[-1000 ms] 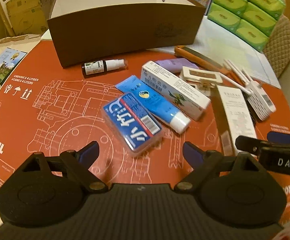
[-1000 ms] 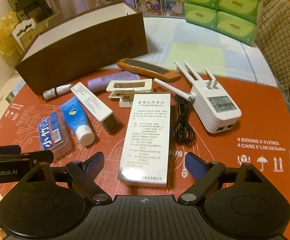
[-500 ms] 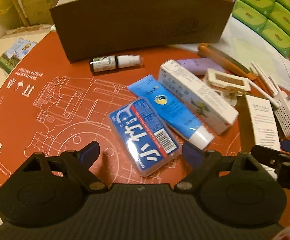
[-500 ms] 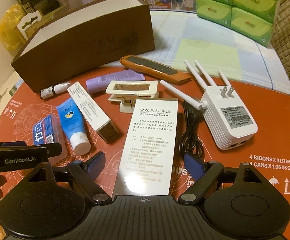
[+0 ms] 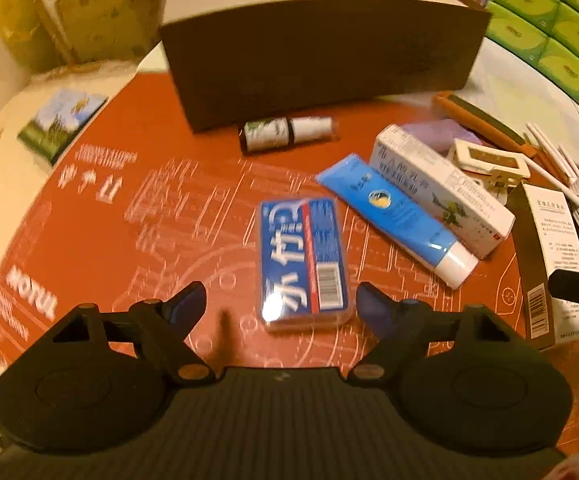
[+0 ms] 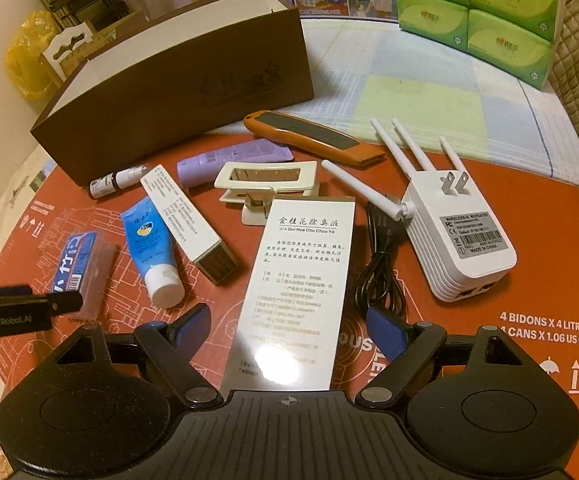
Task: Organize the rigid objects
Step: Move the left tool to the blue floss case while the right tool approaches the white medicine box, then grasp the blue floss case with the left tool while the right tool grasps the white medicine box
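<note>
Fingers of the left gripper (image 5: pixel 280 306) are spread wide and hold nothing; the blue plastic case (image 5: pixel 303 262) lies flat on the red mat (image 5: pixel 129 220) with its near end between the two blue pads, touching neither. Beside the case, to its right, lies the blue tube (image 5: pixel 395 216) with its white cap toward the camera, and against that the long white carton (image 5: pixel 439 190). A small spray bottle (image 5: pixel 287 133) rests on its side just in front of the brown storage box (image 5: pixel 321 54), which stands at the far edge of the mat.

The right gripper (image 6: pixel 288 326) is likewise fully open and empty. Its fingers straddle the near end of the tall white box (image 6: pixel 303 280) printed with Chinese text, which lies flat on the mat; whether the pads touch its sides I cannot tell. Right of that box sit a coiled black cable (image 6: pixel 383 268) and the white wireless repeater (image 6: pixel 455 232) with its antennas pointing away. Further back are a cream clip (image 6: pixel 267 182), a lilac tube (image 6: pixel 233 160) and an orange utility knife (image 6: pixel 313 138).
</note>
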Demonstrator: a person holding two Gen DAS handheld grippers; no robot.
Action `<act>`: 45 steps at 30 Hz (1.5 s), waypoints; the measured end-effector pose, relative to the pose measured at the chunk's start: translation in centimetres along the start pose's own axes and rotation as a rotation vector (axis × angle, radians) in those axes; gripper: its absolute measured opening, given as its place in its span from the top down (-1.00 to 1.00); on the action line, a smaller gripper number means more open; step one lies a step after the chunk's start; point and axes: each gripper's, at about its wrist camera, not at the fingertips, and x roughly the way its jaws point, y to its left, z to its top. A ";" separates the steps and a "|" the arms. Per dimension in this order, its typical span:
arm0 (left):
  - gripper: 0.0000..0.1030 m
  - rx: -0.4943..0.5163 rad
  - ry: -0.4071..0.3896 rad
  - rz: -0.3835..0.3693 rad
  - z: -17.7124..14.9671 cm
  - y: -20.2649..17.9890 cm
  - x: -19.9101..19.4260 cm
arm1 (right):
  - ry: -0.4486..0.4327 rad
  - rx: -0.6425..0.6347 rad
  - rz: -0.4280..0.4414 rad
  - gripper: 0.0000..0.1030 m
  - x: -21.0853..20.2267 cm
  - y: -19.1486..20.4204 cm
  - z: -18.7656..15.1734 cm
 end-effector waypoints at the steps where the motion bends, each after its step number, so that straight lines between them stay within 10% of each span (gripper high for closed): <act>1: -0.56 0.016 0.002 -0.003 0.3 -0.2 0.2 | 0.002 0.001 -0.001 -0.61 0.1 0.0 0.0; 12: -0.53 0.056 0.068 -0.053 3.0 -0.3 3.5 | -0.013 0.065 -0.053 -0.61 -0.4 0.1 0.0; 17: -0.11 0.087 0.080 -0.071 3.8 -0.3 4.3 | -0.021 0.088 -0.081 -0.59 -0.1 -0.1 0.5; 45: -0.05 0.129 0.029 -0.083 3.3 0.8 1.3 | 0.017 -0.056 -0.128 -0.10 1.3 1.7 1.0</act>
